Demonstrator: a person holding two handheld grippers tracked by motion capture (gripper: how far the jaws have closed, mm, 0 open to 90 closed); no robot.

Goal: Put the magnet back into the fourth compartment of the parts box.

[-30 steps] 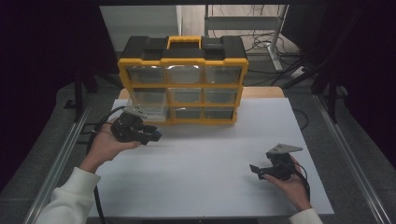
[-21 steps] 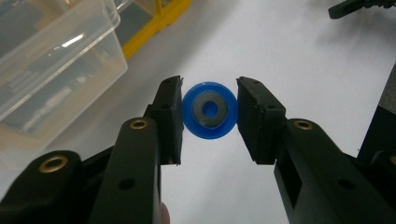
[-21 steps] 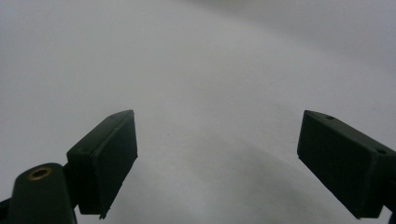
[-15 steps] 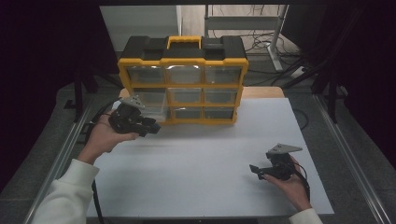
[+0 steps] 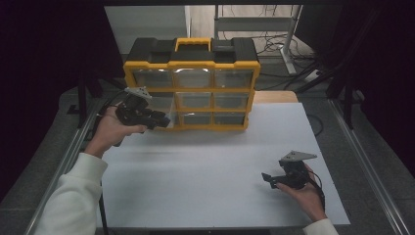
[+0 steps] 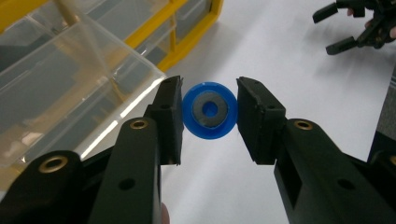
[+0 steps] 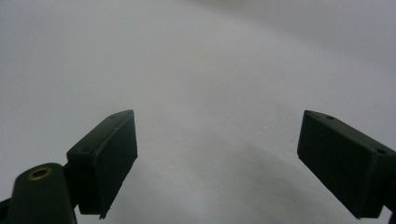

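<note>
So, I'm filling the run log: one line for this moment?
left gripper: shut on blue wheel | clear drawer: pulled out | right gripper: open, empty

Blue round wheel [image 6: 209, 111] with grey hub, face-on, pinched above the white tabletop

Showing blue with a dark grey centre: the ring [image 6: 209, 111]. Showing yellow framing, black top, clear drawers: the organiser [image 5: 192, 83]. Showing white: the tabletop [image 5: 205, 166]. Showing black: the fingers [image 6: 169, 116].

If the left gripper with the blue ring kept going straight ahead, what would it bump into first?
Probably the white tabletop. The left gripper, shut on the blue ring, points past the pulled-out clear drawer, toward the right gripper. Depth is hard to judge.
</note>
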